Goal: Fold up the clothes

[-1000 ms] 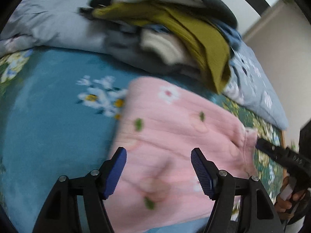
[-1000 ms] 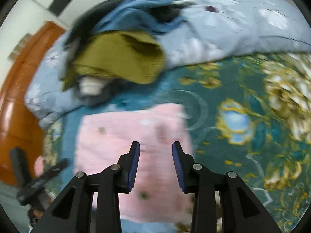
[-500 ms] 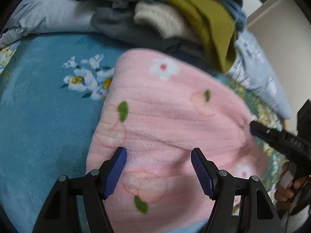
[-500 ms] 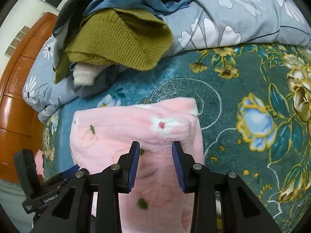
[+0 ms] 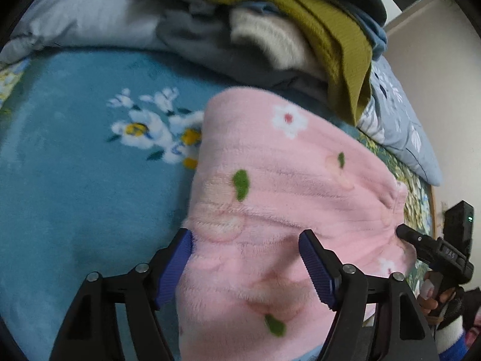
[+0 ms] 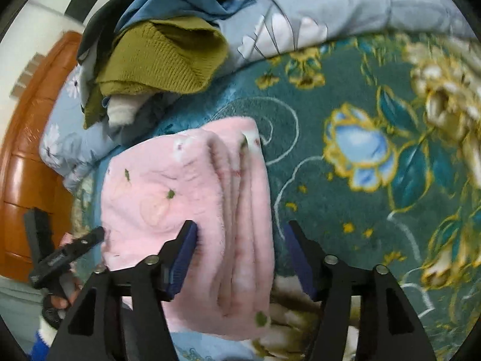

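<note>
The right gripper (image 5: 433, 248), seen from the left wrist, bore small unclear lettering; nothing else was readable.

Pink garment (image 5: 285, 210): near edge cut off by frame. Clothes pile (image 6: 156, 57): lower items hidden; blanket flowers blurred.

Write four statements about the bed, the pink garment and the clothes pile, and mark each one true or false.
1. The pink fleece garment lies on a teal floral blanket. True.
2. A mustard knit sits in the clothes pile behind the pink garment. True.
3. The pink garment is plain, without any pattern. False: it carries white flowers and green leaves.
4. The right gripper is clamped shut on the mustard knit. False: its jaws are opening, astride the pink garment's folded edge.
</note>
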`<state>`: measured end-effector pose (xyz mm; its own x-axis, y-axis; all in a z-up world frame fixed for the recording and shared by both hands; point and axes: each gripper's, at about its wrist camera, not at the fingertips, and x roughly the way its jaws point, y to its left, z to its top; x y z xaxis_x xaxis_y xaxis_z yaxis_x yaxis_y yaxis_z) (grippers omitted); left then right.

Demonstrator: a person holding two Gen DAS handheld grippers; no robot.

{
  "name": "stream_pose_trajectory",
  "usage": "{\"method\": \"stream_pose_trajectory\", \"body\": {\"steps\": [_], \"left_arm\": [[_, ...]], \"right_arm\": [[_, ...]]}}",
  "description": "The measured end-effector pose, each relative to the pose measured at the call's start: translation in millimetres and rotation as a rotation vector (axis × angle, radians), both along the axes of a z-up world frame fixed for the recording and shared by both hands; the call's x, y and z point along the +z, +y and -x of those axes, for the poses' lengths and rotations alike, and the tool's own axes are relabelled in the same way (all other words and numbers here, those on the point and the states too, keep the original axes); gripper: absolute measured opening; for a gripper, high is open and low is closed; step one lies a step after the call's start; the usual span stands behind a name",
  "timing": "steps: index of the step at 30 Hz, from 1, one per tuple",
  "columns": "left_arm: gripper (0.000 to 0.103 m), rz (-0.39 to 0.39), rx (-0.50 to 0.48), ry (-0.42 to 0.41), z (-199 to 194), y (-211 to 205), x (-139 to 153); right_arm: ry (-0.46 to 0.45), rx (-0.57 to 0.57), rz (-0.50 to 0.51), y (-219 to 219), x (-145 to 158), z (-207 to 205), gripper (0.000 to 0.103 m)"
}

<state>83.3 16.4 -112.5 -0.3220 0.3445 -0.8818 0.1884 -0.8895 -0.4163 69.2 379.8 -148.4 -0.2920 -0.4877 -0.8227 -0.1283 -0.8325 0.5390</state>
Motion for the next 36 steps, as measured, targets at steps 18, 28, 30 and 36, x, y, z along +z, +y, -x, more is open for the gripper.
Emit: {"method": "stream_pose_trajectory", "body": {"steps": [18,28,30,36], "left_arm": [[0.103,-0.192,-0.146,-0.160,6.5,3.7,-54.3],[0.102,-0.236,-0.041,-0.149,7.4,-6.0,-51.4],[0.101,-0.228,-0.037,-0.146,8.1,-5.0,-50.6],[0.085,-0.148,-0.035,-0.115,2.9,6.0,-39.6]], "right_arm": [[-0.011,0.007,0.242,-2.1,-45.5,-1.9,0.080],[-0.023,-0.018,0.262,-6.3,-52.0,5.0,0.080],[-0.032,-0.026,0.262,-6.8,-51.8,5.6,0.077],[-0.061,-0.064,0.245,-10.7,-46.9,5.9,0.058]]}}
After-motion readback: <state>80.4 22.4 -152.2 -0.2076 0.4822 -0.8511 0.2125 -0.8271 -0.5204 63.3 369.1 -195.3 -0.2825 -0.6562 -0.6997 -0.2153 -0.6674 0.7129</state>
